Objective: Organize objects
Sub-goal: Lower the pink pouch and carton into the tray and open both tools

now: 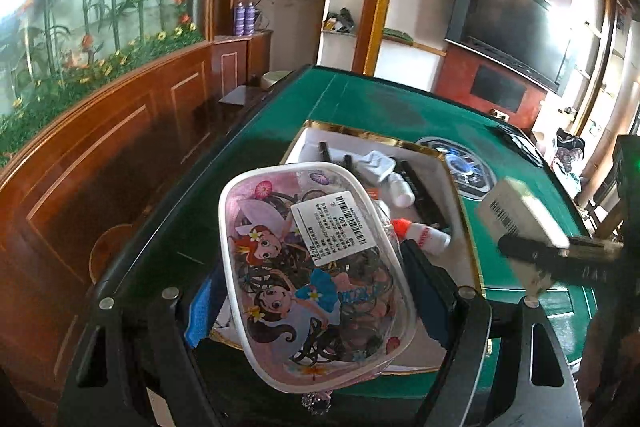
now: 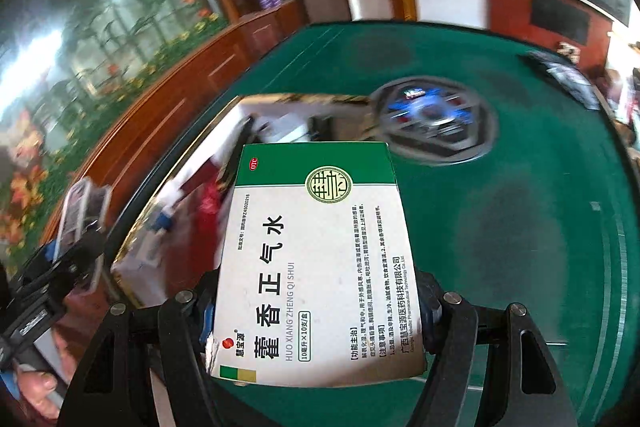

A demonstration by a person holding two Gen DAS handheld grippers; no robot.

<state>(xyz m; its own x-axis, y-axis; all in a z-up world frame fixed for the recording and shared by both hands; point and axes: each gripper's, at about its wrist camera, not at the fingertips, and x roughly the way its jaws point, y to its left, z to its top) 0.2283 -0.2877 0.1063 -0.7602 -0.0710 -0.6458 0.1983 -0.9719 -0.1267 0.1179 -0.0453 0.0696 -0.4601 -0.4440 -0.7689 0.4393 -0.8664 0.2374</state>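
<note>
2 grippers are each clamped on something above the green felt table (image 1: 360, 107). The left gripper (image 1: 320, 291) holds a clear plastic case (image 1: 316, 267) printed with cartoon girls and full of dark hair ties, a white barcode label on its lid; its blue-padded fingers (image 1: 428, 291) press on the case's 2 long sides, and the case hangs tilted over the near part of a white gold-rimmed tray (image 1: 460, 255). In that tray lie a small white bottle with an orange cap (image 1: 420, 233), another white bottle (image 1: 402, 189), a crumpled white packet (image 1: 374, 165) and several black sticks (what they are I cannot tell). The right gripper (image 2: 316, 311) grips a green-and-white medicine box (image 2: 320, 267) marked HUO XIANG ZHENG QI SHUI by its sides, near the tray's right edge. Beyond the tray, a round control panel (image 2: 432, 119) with blue lights sits at the table's middle.
</note>
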